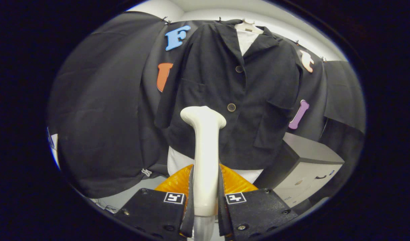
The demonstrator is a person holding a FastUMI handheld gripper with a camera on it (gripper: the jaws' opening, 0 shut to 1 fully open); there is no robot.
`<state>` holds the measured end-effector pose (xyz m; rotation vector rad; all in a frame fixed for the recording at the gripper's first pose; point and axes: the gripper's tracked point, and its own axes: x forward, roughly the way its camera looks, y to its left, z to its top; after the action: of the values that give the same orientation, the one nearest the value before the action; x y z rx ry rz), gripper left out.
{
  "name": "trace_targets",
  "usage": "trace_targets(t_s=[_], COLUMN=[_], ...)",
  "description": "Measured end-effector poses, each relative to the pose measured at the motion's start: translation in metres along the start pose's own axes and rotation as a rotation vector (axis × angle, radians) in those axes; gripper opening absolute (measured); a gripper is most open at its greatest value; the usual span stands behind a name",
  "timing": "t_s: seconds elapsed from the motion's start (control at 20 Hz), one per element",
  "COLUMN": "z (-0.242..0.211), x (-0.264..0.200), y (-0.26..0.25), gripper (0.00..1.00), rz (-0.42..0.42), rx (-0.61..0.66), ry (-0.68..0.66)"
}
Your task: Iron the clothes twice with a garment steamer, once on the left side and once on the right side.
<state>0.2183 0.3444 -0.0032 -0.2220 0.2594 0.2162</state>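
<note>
A black short-sleeved buttoned jacket [231, 93] hangs on a white hanger [247, 26] over a white undergarment, straight ahead of me. My gripper [205, 190] is shut on the cream handle of the garment steamer [205, 147]. The steamer rises upright between the fingers, and its rounded head sits in front of the jacket's lower middle, near the lowest button. I cannot tell whether the head touches the cloth.
A grey and white cabinet [305, 167] with drawers stands low to the right of the jacket. An orange ribbed object [178, 182] lies just behind the fingers. Black cloth walls surround the jacket on both sides.
</note>
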Motion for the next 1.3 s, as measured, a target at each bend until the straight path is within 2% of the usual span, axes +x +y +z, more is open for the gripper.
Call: trace_targets(t_s=[0.6,0.8,1.3], z=[-0.055,-0.058,-0.084], x=[-0.007,-0.044,-0.151], y=[-0.002,-0.030,-0.142], gripper=[0.31,0.32,0.31], rz=[0.036,0.015,-0.090], rx=[0.029,0.050,0.121], ry=[0.060,0.055,0.096])
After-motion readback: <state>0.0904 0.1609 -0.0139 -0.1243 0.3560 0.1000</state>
